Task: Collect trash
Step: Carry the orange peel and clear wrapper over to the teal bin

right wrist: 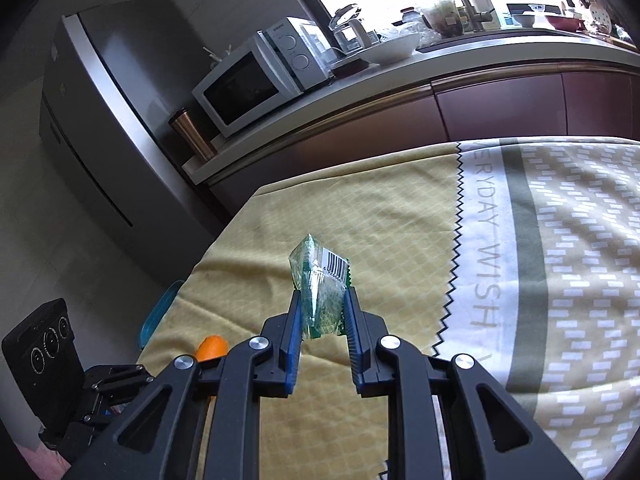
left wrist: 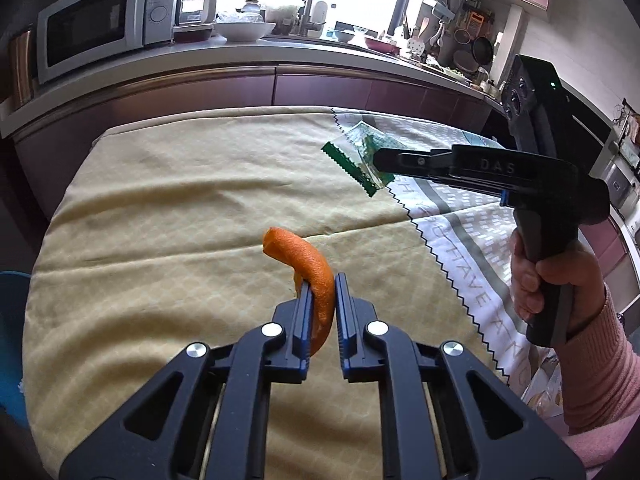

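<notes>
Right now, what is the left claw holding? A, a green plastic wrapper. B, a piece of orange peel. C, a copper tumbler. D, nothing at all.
B: the left claw is shut on a curved piece of orange peel, lifted above the yellow tablecloth; the green wrapper sits in the right claw instead.

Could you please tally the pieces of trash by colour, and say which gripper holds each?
Orange: 1, the orange peel, in the left gripper.
Green: 1, the wrapper, in the right gripper.
Total: 2, both lifted off the tablecloth.
</notes>
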`<action>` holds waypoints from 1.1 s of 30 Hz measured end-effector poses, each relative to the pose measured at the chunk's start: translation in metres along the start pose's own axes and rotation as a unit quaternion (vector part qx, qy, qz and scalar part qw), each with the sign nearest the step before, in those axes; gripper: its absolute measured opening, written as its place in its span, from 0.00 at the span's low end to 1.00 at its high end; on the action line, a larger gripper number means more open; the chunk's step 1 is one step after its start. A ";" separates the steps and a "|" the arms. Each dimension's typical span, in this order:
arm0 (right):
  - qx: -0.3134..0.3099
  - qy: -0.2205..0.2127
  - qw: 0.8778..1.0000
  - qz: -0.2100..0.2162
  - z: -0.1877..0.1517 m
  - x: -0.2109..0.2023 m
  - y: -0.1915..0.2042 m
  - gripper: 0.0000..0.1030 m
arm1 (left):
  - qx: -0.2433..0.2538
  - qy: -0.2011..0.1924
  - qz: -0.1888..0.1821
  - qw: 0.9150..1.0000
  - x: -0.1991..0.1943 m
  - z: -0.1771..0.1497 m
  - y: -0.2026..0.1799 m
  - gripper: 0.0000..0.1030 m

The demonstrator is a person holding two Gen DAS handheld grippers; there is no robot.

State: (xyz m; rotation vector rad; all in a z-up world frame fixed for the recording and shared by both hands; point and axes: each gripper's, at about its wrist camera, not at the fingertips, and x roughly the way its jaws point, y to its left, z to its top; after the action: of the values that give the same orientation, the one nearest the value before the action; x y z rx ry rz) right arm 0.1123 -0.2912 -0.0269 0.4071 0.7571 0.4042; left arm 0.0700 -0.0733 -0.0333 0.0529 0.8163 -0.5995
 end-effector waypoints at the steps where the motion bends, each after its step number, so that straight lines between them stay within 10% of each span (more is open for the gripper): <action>1: -0.003 0.001 1.000 0.001 -0.003 0.000 0.003 0.18 | -0.002 -0.001 0.005 1.000 -0.003 -0.002 0.004 0.10; 33: -0.072 0.037 0.994 0.069 -0.046 0.035 0.103 0.18 | -0.059 -0.024 0.089 0.994 -0.060 -0.044 0.072 0.10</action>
State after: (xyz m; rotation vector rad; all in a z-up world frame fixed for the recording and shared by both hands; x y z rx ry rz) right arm 0.0812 -0.1778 -0.0265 0.3107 0.7685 0.6024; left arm 0.0461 0.0273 -0.0353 0.0027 0.7891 -0.3826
